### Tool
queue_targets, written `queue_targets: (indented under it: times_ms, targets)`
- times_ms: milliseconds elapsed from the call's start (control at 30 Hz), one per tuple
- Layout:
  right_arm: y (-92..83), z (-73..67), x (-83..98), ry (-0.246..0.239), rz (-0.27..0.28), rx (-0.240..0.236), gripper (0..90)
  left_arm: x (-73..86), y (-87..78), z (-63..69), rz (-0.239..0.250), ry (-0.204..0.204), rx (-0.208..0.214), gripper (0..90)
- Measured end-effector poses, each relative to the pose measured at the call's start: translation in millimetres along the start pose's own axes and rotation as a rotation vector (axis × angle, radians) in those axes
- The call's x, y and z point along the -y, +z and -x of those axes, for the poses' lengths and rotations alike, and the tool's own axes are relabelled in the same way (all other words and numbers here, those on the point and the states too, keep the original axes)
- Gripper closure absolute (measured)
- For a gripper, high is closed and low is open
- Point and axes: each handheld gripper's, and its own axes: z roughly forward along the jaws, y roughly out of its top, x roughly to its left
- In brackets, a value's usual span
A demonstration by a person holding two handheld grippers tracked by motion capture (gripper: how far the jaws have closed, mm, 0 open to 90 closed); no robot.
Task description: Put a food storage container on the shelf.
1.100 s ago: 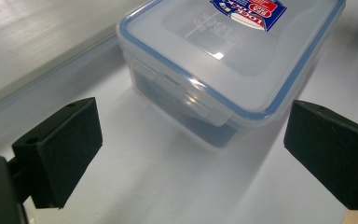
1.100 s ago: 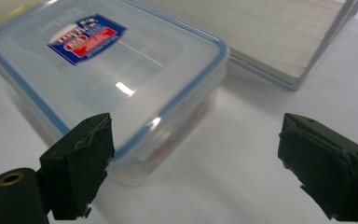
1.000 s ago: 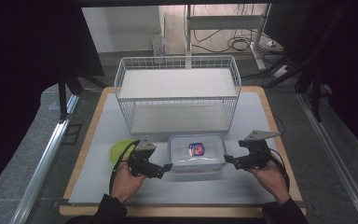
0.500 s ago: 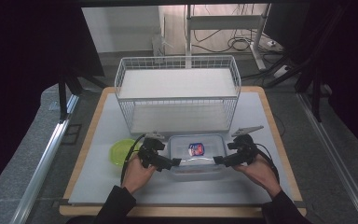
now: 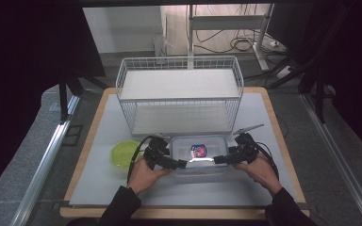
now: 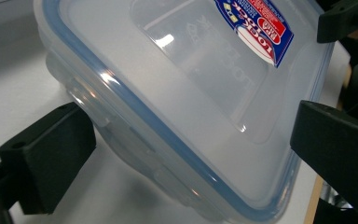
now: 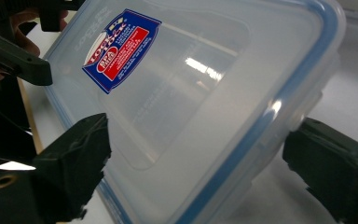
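We bring our left gripper [image 5: 181, 164] and right gripper [image 5: 218, 159] to opposite ends of the lidded plastic container [image 5: 199, 151] lying on the white mat [image 5: 99, 141] before the wire rack [image 5: 179, 92], jaws spread astride its corners, apparently for a level two-sided lift.

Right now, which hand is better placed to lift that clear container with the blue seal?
Neither clearly. The left gripper and right gripper sit at opposite ends of the container, both open around its near corners. A two-handed lift looks likeliest, probably toward the wire rack.
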Motion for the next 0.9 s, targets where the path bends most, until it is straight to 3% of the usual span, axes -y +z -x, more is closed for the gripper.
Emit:
queue_targets:
  times_ms: [133, 233, 367, 500, 700, 800, 900]
  targets:
    - [-7.2, -3.4, 5.5, -0.007, 0.007, 0.000, 17.5, 5.0, -6.5, 6.5, 0.016, 0.038, -0.020, 6.0]
    - [-11.0, -10.5, 10.2, -0.033, 0.009, 0.022, 20.1, 15.0, -15.0, 5.2, 0.069, 0.049, 0.003, 16.1]
    - [-16.1, -15.2, 16.0, -0.058, 0.018, 0.031, 25.5, 23.0, -20.5, 7.9, 0.092, 0.067, 0.011, 24.0]
    - [-27.1, -12.3, 21.2, -0.062, 0.051, -0.003, 38.0, 31.3, -27.7, 10.4, 0.136, 0.059, 0.023, 35.8]
    - [-35.3, -10.7, 27.0, -0.055, 0.069, -0.038, 48.2, 38.0, -32.5, 14.9, 0.168, 0.056, 0.026, 43.7]
    - [-38.2, -8.0, 31.1, -0.043, 0.083, -0.070, 51.4, 41.1, -34.4, 14.4, 0.181, 0.052, 0.043, 47.2]
    - [-38.6, -8.1, 32.0, -0.051, 0.091, -0.072, 50.9, 42.9, -34.2, 14.1, 0.192, 0.040, 0.050, 47.9]
